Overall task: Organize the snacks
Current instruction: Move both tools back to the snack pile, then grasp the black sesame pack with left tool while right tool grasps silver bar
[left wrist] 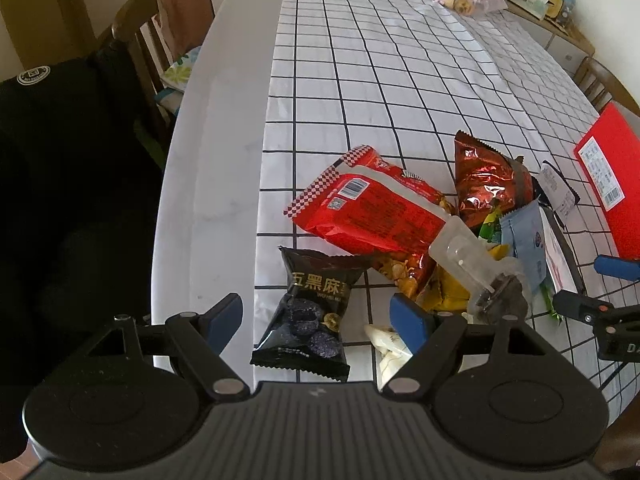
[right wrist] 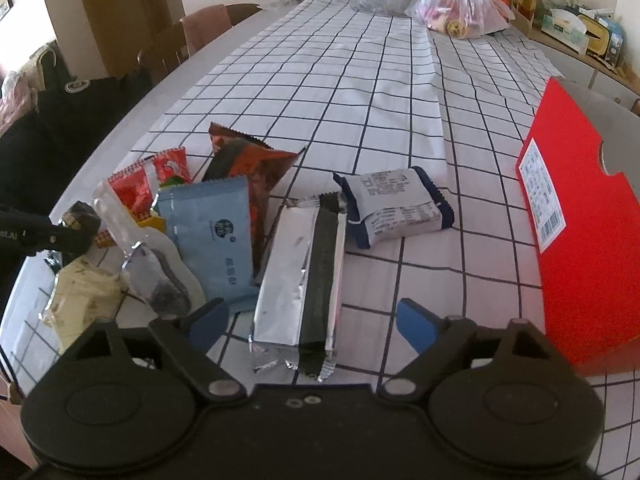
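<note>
Left gripper point(left wrist: 318, 322): fingers spread apart, holding nothing, hovering over the near edge of the checked tablecloth point(left wrist: 360, 80); the black snack packet point(left wrist: 310, 316) lies flat between its blue fingertips point(left wrist: 408, 320), touching neither.
Right gripper point(right wrist: 312, 322): fingers apart and empty; the silver packet point(right wrist: 300, 276) with a dark stripe lies lengthwise between them, its near end close to the gripper body.
Snack pile: a loose heap on the tablecloth, left of the red box point(right wrist: 576, 216).
Big red bag point(left wrist: 372, 208): lies at the heap's left side, just beyond the black snack packet, its corner overlapping that packet's top edge.
Shiny red-brown packet point(left wrist: 488, 180): on the far side of the heap, leaning against the big red bag's right end.
Light blue packet point(right wrist: 216, 236): just left of the silver packet, tilted up against the heap.
Clear plastic pouch point(right wrist: 156, 268): left of the light blue packet, dark contents at its lower end.
Pale yellow packet point(right wrist: 80, 300): at the heap's near left edge.
White and navy packet point(right wrist: 396, 208): lies apart from the heap, between the silver packet and the red box.
Red box: stands on the tablecloth's right side, white label facing the heap.
Far end of tablecloth: a clear plastic bag point(right wrist: 460, 8) of mixed goods.
Beyond the table's left edge: wooden chairs point(left wrist: 176, 36), one draped with a brown cloth.
</note>
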`<state>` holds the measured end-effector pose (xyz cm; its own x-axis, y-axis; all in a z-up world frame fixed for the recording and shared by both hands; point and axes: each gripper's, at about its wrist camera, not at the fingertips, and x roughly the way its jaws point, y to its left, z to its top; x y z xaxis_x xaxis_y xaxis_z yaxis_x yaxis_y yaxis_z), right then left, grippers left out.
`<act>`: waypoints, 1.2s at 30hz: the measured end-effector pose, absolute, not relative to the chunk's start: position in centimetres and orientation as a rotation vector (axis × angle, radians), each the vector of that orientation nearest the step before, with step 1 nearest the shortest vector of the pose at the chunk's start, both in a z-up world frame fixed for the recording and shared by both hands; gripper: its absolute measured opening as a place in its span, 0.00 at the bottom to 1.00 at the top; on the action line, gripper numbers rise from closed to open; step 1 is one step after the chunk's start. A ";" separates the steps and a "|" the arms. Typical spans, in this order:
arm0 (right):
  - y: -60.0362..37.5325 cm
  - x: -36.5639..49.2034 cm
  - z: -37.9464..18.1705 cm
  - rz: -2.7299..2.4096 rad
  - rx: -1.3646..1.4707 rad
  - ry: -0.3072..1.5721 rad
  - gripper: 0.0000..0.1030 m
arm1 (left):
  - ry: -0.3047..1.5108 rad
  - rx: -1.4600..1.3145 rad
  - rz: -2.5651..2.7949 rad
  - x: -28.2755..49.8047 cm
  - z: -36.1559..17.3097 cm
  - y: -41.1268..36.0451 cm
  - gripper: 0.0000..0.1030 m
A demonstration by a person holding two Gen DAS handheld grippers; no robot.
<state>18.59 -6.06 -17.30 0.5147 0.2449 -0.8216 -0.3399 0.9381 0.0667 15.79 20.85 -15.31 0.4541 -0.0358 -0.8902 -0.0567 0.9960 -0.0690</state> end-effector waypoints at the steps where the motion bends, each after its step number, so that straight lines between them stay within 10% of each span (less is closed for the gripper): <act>1: -6.1 18.7 -17.4 0.347 -0.111 0.970 0.83 | 1.102 -0.100 0.016 15.9 -15.4 20.9 0.78; 15: -5.7 19.3 -18.1 0.342 -0.148 0.968 0.41 | 1.156 -0.130 0.027 16.8 -16.6 20.9 0.42; 36: -8.7 16.4 -13.1 0.358 0.028 0.896 0.40 | 1.084 -0.191 0.055 14.3 -11.7 19.8 0.32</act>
<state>16.41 -8.71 -13.12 0.5696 0.3165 -0.7586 -0.2934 0.9404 0.1720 14.29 19.79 -11.68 0.4685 -0.0488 -0.8821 -0.1376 0.9823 -0.1274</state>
